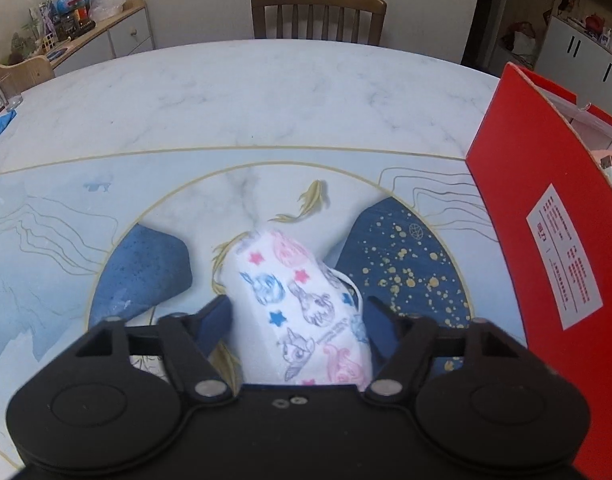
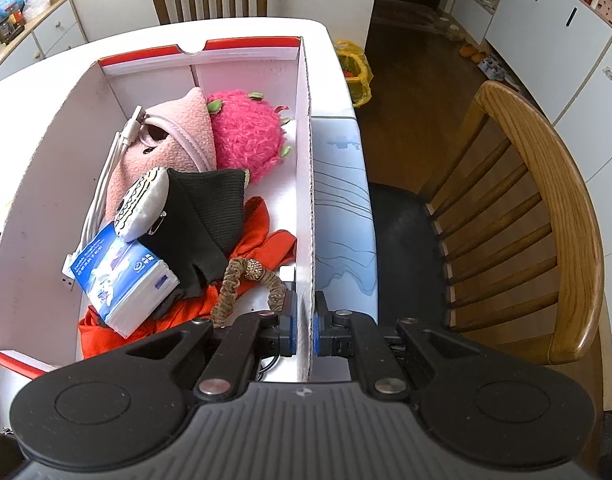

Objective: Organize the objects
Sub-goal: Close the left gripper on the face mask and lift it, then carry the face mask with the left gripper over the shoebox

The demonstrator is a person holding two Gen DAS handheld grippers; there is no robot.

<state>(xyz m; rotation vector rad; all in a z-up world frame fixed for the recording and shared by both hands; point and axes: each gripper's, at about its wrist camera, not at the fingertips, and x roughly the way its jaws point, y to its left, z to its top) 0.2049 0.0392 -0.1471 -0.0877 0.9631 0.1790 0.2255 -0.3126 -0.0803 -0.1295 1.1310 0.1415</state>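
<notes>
Left tool (image 1: 296,308) clamped on face mask (image 1: 302,304)
Mask long axis points away, tilted left; right tool (image 2: 305,326) pinches box (image 2: 306,160) wall

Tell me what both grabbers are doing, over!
Left gripper shut on pony mask. Right gripper clamps red box wall. Nothing blocking, over.

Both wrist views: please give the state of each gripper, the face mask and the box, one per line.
Left gripper: shut on the face mask.
Face mask: folded, held above the table mat.
Right gripper: shut on the box wall.
Box: open, filled with soft items.
</notes>
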